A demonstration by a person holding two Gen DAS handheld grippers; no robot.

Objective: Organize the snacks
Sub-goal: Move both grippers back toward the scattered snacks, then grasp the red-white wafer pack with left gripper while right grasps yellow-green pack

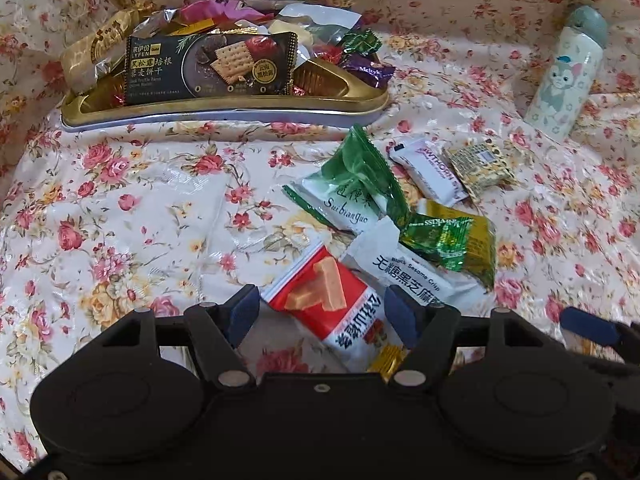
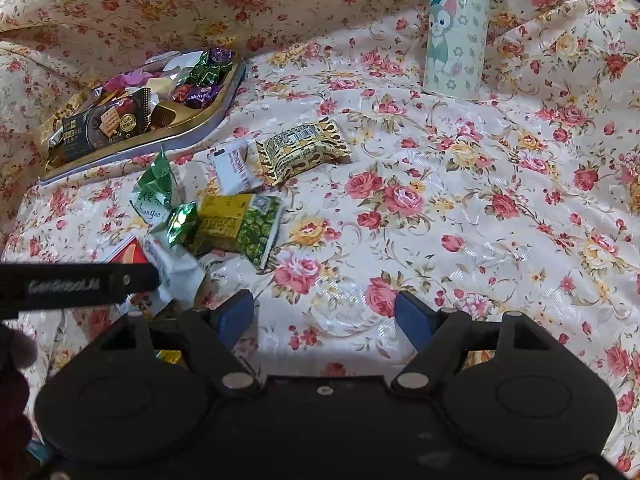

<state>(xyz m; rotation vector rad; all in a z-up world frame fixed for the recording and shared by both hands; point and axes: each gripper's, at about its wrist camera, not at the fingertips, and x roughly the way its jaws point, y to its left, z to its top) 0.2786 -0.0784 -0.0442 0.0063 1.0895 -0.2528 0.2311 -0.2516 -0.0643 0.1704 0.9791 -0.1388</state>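
Packets are lying loose ahead of my left claw, which is gaping wide around the red snack packet without gripping it. My right claw is hanging wide over bare flowered cloth. Toward the far left edge the gold tray is already piled with snacks; I judge roughly half the sorting is remaining.

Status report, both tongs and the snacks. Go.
Left tongs open, straddling red-and-white snack packet. Right tongs open, over bare tablecloth. Gold tray part-filled; loose packets beside it. Path clear.
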